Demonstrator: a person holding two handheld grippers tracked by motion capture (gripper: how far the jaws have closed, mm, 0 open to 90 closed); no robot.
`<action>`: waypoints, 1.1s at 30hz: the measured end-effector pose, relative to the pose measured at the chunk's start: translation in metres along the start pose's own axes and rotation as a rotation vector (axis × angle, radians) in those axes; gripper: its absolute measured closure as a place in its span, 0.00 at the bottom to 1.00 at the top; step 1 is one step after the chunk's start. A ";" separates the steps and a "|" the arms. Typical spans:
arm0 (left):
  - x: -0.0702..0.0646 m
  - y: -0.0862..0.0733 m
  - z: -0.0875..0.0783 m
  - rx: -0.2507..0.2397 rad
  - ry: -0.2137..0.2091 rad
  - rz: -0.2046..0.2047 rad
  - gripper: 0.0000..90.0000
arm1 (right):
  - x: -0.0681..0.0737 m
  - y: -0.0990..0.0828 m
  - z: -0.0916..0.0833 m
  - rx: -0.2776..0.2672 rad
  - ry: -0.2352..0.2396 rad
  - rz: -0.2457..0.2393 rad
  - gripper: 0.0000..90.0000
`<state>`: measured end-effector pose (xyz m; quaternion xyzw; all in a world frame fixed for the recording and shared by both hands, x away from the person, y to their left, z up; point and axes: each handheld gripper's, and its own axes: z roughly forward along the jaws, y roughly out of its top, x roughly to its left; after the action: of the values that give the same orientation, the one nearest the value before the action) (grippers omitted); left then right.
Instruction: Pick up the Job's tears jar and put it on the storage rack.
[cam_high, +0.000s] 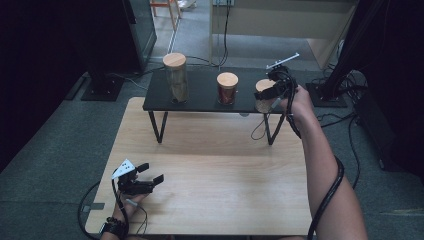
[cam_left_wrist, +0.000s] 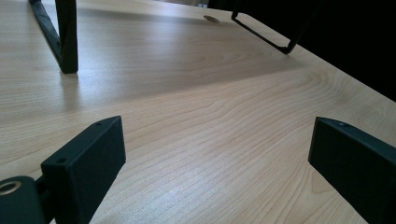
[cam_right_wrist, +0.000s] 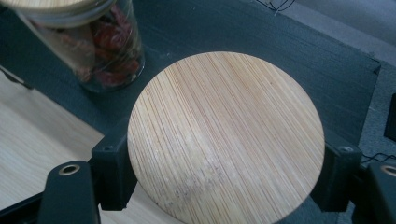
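Holding the short jar (cam_high: 263, 96) by its wooden lid (cam_right_wrist: 226, 135) with my right gripper (cam_high: 274, 91), at the right end of the black shelf (cam_high: 200, 95).
My jaws are closed on both sides of the lid, so I judge the step is lifting this jar off the shelf, and next I must raise it straight, away from the jar with red contents (cam_high: 227, 88). My left gripper (cam_high: 150, 178) rests open and empty on the worktop (cam_high: 215, 170).
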<state>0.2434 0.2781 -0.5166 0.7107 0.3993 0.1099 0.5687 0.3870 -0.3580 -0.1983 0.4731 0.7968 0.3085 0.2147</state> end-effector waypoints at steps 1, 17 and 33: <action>0.000 0.000 0.000 0.000 -0.001 0.000 0.04 | -0.001 0.001 0.001 -0.002 0.002 0.007 0.27; 0.000 0.000 0.001 0.000 0.000 0.000 0.04 | -0.008 0.000 0.015 -0.044 -0.010 0.051 0.27; 0.000 0.000 0.000 0.002 0.002 -0.001 0.04 | -0.017 0.006 0.024 -0.044 -0.008 0.093 0.27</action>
<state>0.2438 0.2778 -0.5164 0.7108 0.4003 0.1098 0.5678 0.4136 -0.3644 -0.2107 0.5062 0.7660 0.3337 0.2138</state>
